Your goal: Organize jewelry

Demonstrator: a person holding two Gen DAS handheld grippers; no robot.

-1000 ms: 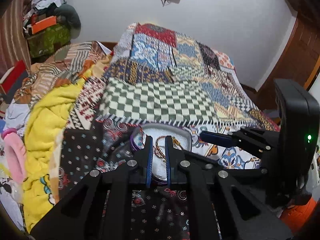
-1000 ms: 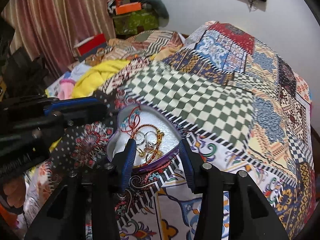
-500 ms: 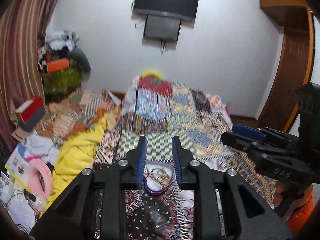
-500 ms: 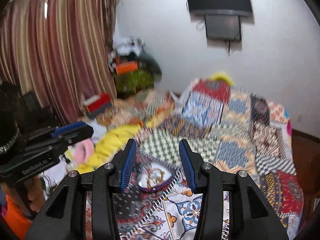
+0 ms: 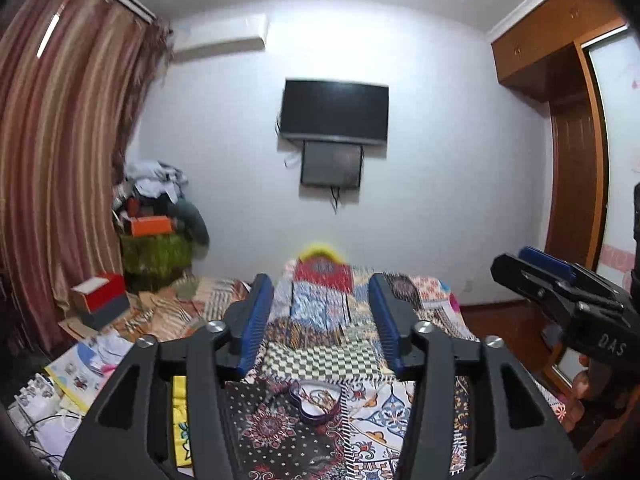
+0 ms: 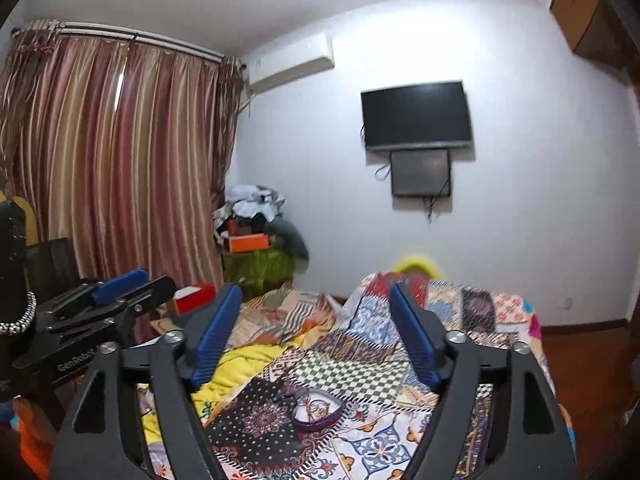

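Left wrist view: left tool [image 5: 321, 312] held well above the bed [image 5: 320, 354], its blue-padded fingers [image 5: 256, 322] spread wide, nothing between them. A heart-shaped dish [image 5: 319, 401] with a purple rim lies on the patchwork quilt [image 5: 372, 428] below, framed between the two fingers; gold and red jewelry [image 5: 318, 394] is heaped inside it, single pieces too small to tell apart. Right tool [image 5: 538, 270] enters from the right edge, raised, well apart from the dish; a fingertip of the hand [image 5: 581, 384] shows under its handle. TV [image 5: 334, 111] hangs on the far wall, striped curtain [image 5: 60, 160] at left. Right wrist view: right tool [image 6: 316, 330] also high over the bed [image 6: 400, 344], fingers [image 6: 214, 340] wide, empty. Dish [image 6: 316, 410] sits low in frame between them, on the quilt [image 6: 360, 440], jewelry [image 6: 318, 407] inside. Left tool [image 6: 134, 282] shows at left edge, side-on, so its opening cannot be judged here. Yellow blanket [image 6: 236, 364] lies left of the dish.
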